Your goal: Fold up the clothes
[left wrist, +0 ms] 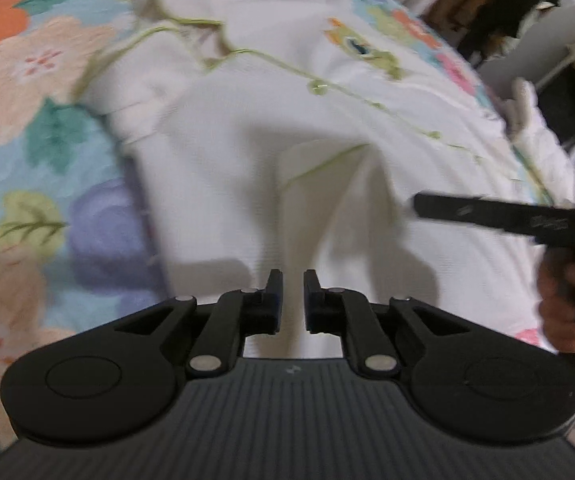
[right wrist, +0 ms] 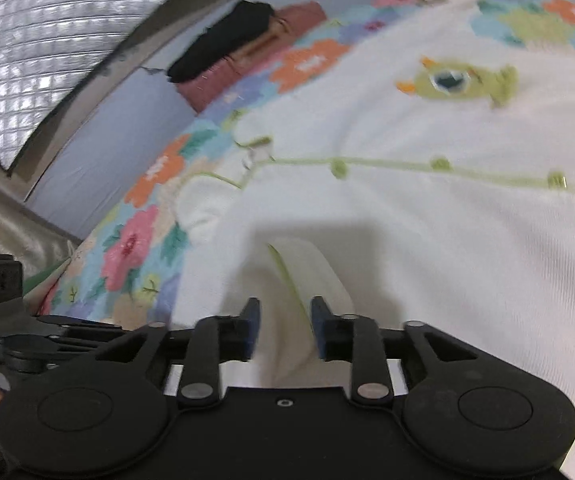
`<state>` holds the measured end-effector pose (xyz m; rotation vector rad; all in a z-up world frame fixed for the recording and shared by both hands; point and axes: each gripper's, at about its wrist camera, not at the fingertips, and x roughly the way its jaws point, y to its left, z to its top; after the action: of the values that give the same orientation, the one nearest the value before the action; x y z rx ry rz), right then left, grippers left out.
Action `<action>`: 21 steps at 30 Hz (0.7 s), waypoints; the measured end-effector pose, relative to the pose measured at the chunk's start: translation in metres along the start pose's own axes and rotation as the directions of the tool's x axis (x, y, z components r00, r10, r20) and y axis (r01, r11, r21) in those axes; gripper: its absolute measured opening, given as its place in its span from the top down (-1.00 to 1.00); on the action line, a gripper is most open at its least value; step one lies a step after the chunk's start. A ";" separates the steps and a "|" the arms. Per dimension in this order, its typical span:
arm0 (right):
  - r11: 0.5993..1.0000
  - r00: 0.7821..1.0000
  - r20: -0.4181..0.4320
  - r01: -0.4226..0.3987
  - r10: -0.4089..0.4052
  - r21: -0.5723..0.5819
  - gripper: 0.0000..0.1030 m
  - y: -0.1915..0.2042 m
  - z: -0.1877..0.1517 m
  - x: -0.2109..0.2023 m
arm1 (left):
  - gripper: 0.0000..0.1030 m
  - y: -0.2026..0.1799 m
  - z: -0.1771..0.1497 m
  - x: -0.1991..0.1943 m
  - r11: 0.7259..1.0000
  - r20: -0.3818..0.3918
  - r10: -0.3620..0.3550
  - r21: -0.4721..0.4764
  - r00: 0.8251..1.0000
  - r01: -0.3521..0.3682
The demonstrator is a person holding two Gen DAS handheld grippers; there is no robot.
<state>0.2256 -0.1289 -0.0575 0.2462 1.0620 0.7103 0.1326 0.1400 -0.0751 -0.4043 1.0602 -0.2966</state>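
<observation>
— White knitted garment with green piping (left wrist: 327, 152): where?
— Spread on the floral bedspread (left wrist: 39, 128), beneath both claws.
— Left gripper (left wrist: 292, 296)?
— Narrow gap, nothing gripped.
— Right gripper (right wrist: 285, 330)?
— Jaws apart, astride a raised fold, pads not pressing.

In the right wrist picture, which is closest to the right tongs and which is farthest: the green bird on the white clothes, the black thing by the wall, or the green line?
From the right tongs:
1. Green line, right between the tips.
2. Green bird, upper right on the white clothes.
3. Black thing, top, past the flowery bedspread.
</observation>
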 end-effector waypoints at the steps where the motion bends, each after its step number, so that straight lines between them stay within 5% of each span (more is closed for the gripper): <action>1: 1.000 1.000 -0.013 0.001 -0.001 0.019 0.10 -0.005 -0.001 0.003 | 0.71 -0.002 0.003 0.001 1.000 0.003 -0.011 0.014 1.000 0.011; 6: 0.998 0.996 -0.087 0.018 -0.012 0.063 -0.02 -0.016 -0.008 0.034 | 0.67 -0.014 0.009 0.012 0.994 -0.003 -0.069 0.082 0.998 0.069; 9: 1.000 0.999 -0.053 0.010 -0.010 -0.007 0.79 -0.012 -0.005 0.044 | 0.50 -0.017 0.019 0.024 0.989 -0.004 -0.094 0.116 0.996 0.094; 12: 0.997 0.999 0.034 -0.024 0.026 -0.068 0.85 0.002 0.008 0.030 | 0.14 -0.019 0.023 0.025 0.990 0.034 -0.062 0.130 0.998 0.057; 14: 0.992 0.992 0.111 -0.040 0.053 -0.121 0.86 0.016 0.018 0.014 | 0.14 -0.026 0.028 0.021 0.990 0.086 0.042 0.128 0.995 -0.053; 19: 0.959 0.972 0.233 0.033 0.036 -0.283 0.86 0.064 0.039 -0.017 | 0.19 -0.026 0.034 -0.002 0.992 0.182 -0.109 0.083 0.977 0.096; 21: 0.931 0.968 0.250 0.093 -0.001 -0.353 0.86 0.082 0.044 -0.017 | 0.54 -0.024 0.036 -0.003 0.992 0.202 -0.101 0.089 0.974 0.085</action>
<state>0.2248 -0.0711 0.0178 -0.0124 0.6813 0.7958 0.1620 0.1266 -0.0463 -0.4048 0.8254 -0.3712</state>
